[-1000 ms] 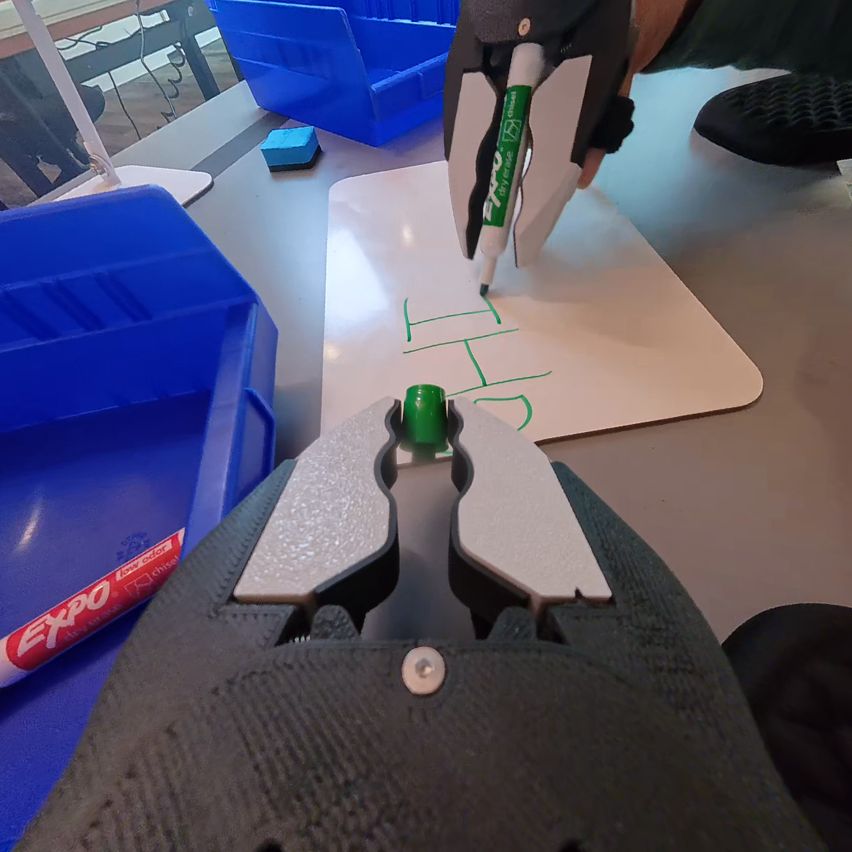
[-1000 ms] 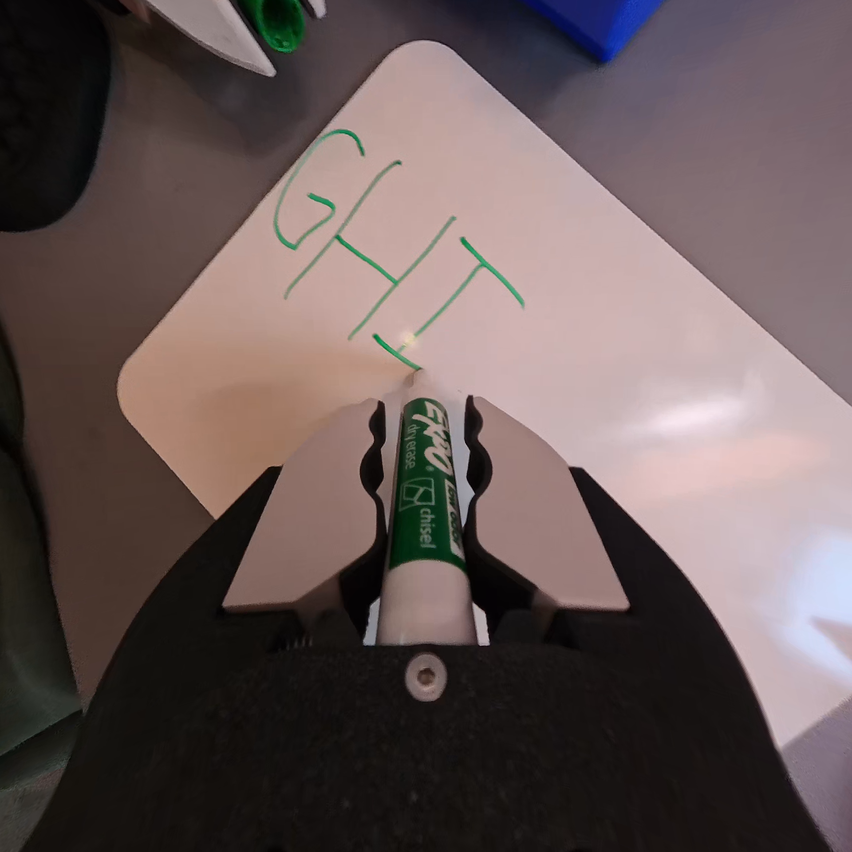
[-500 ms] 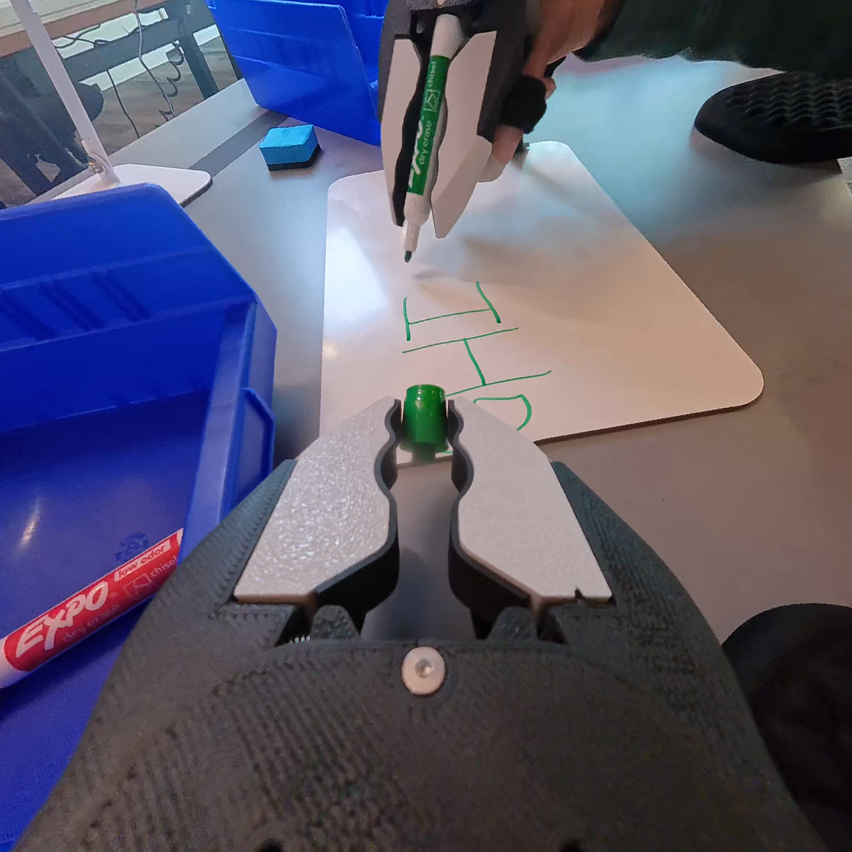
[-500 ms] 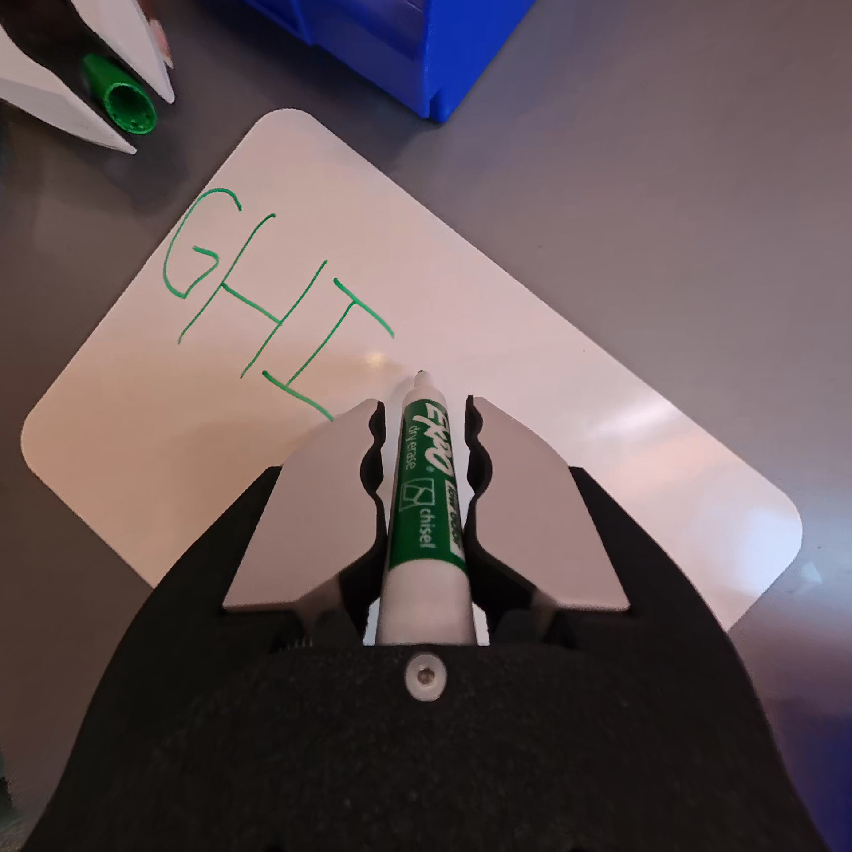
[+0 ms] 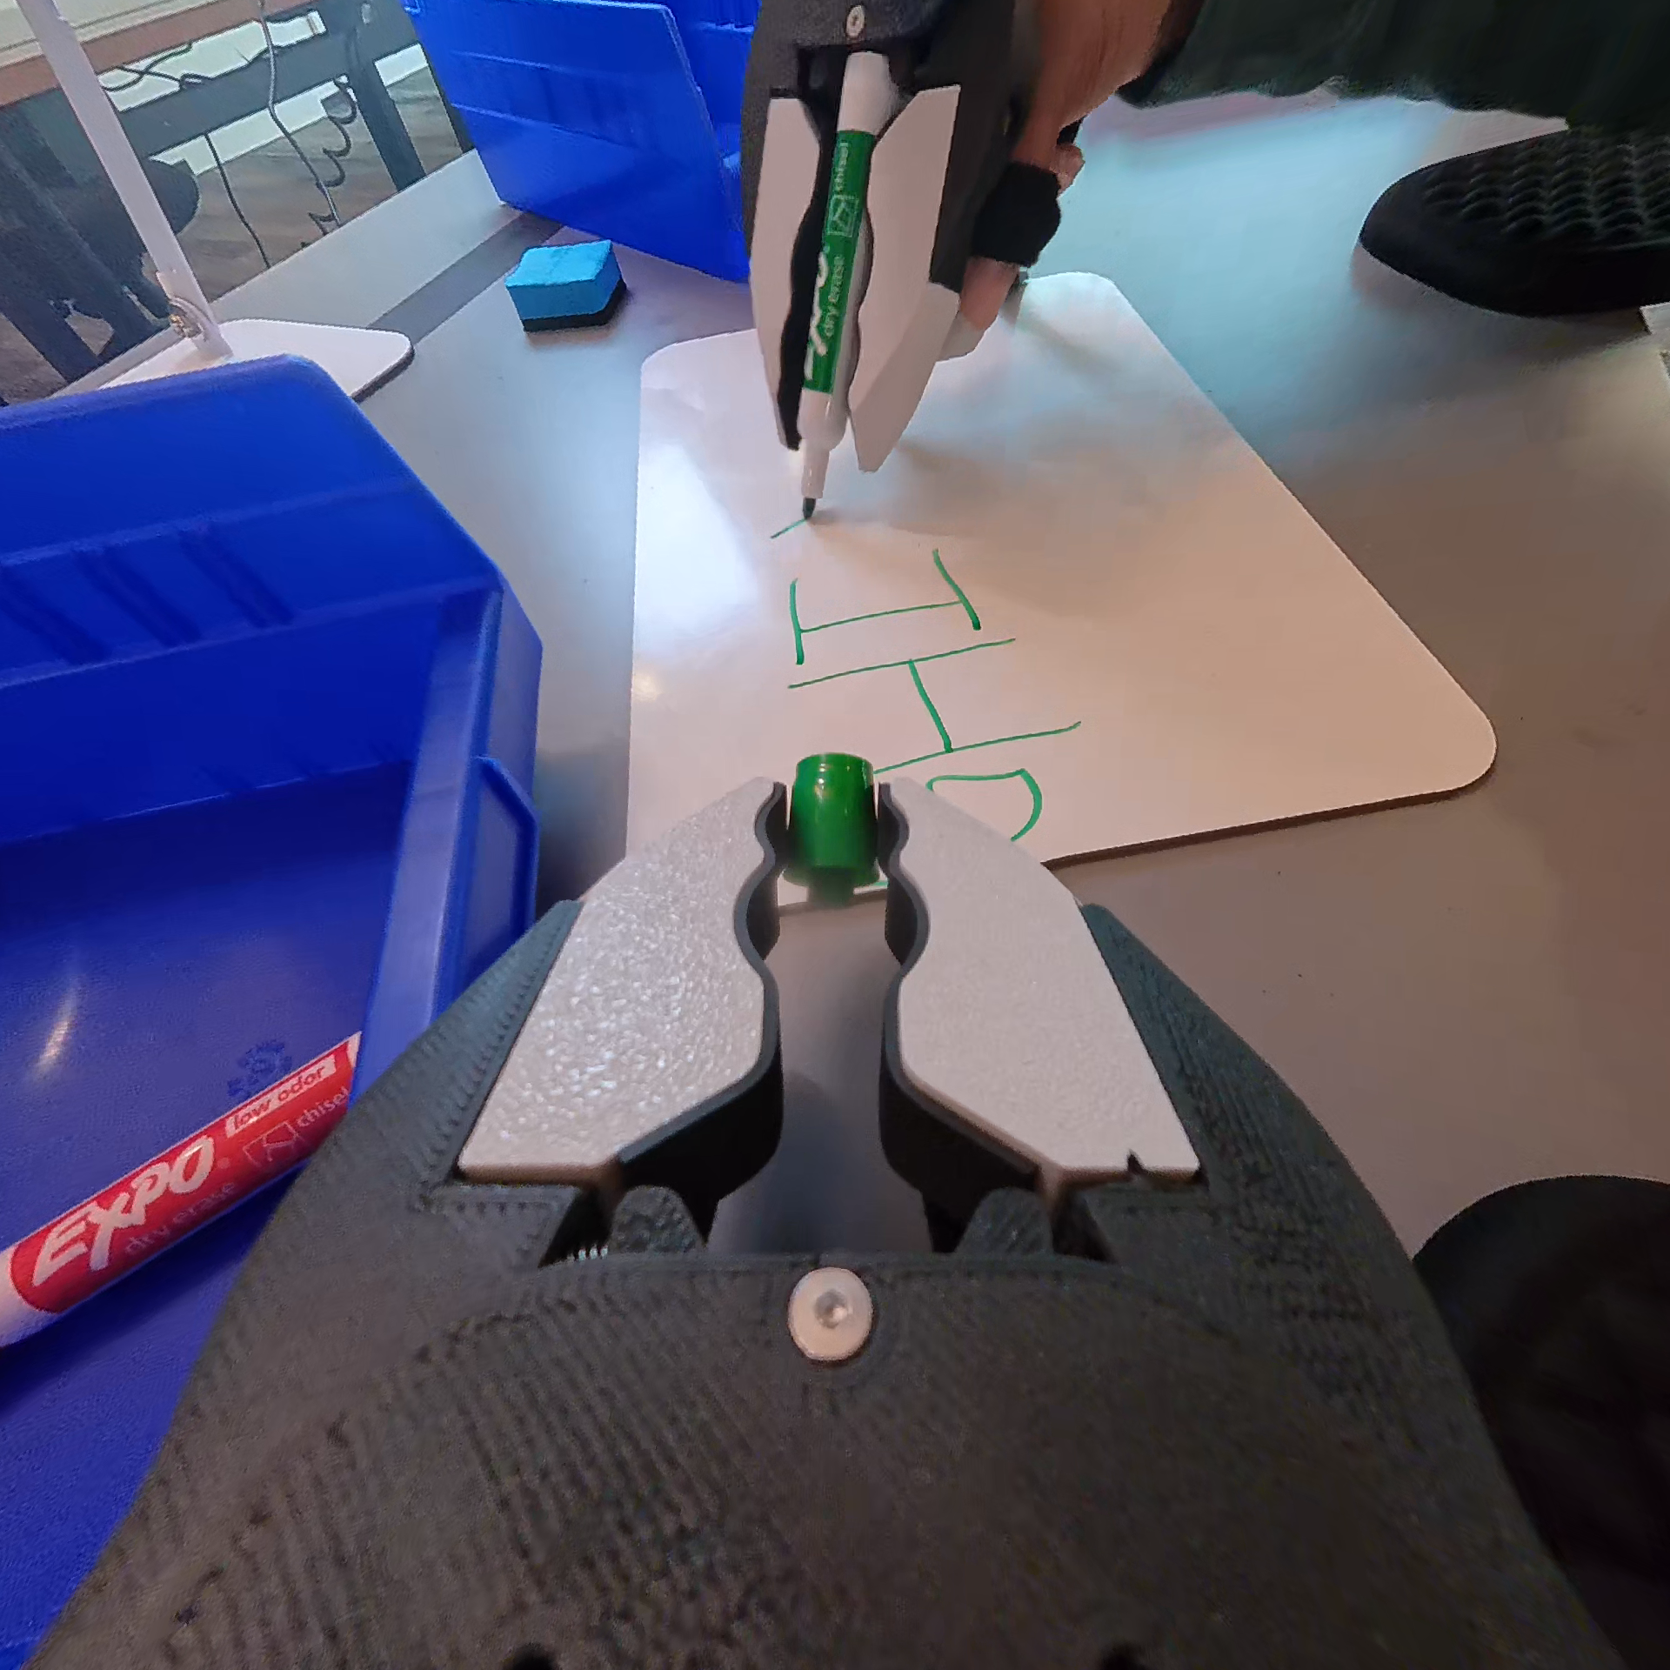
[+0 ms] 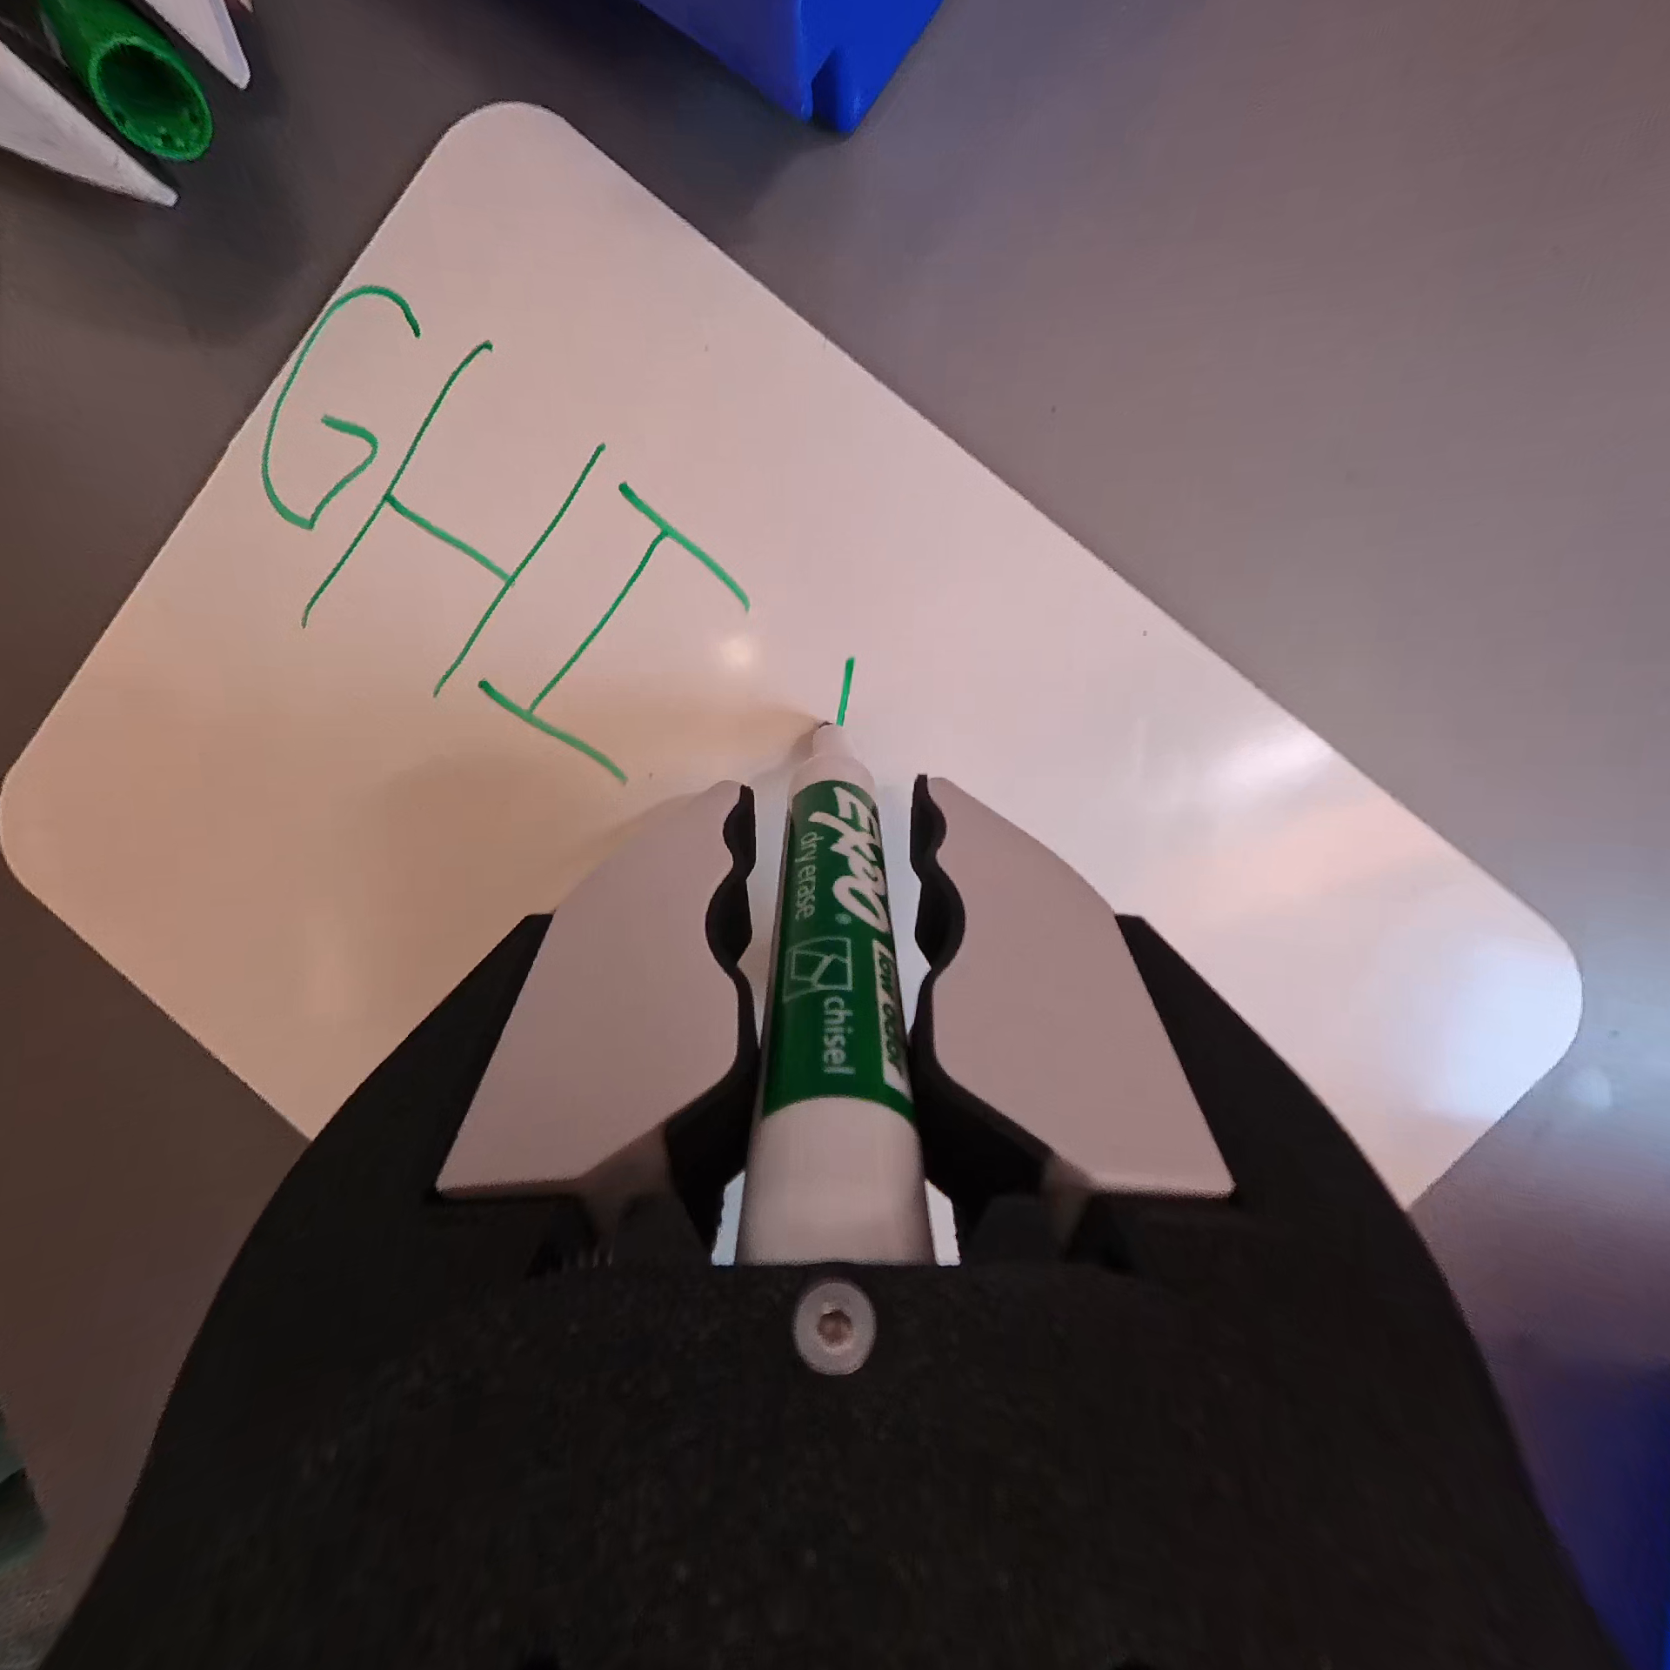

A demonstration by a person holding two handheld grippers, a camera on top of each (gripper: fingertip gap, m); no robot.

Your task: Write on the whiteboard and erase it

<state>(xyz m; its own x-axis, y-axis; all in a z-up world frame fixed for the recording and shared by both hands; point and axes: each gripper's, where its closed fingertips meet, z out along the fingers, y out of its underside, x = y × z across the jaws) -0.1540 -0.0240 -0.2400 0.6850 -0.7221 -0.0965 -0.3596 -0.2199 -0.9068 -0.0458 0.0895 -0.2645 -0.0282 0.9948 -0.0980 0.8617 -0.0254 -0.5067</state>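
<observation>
Evidently the writing step is in hand: the right gripper (image 6: 827, 786) carries an uncapped green dry-erase marker (image 6: 836, 976) lengthwise between its fingers, the barrel seated in the deeper notches near the finger roots while the fingertips stand clear of it on both sides, and the marker's tip touches the whiteboard (image 6: 1130, 723) at the foot of a short fresh green stroke (image 6: 845, 691) just beside three finished green characters (image 6: 470, 506). The whiteboard lies flat on the grey table (image 5: 1265, 949), and erasing is not yet begun. The left gripper (image 5: 831, 827) is held low at the board's near edge, its two fingers clamped on the marker's green cap (image 5: 831, 818), the pads pressed against both sides. The next move, as judged, calls for continuing the stroke with light, even tip contact; afterwards the cap must be refitted and the blue eraser (image 5: 565, 285), which rests on the table well beyond the board's far corner, must be fetched. Containers: a blue plastic bin (image 5: 226, 723) just left of the board holds a red dry-erase marker (image 5: 172, 1175) lying on its floor; a second blue bin (image 5: 587, 108) stands farther back, its contents not visible. A white stand base (image 5: 298, 348) sits beyond the near bin.
</observation>
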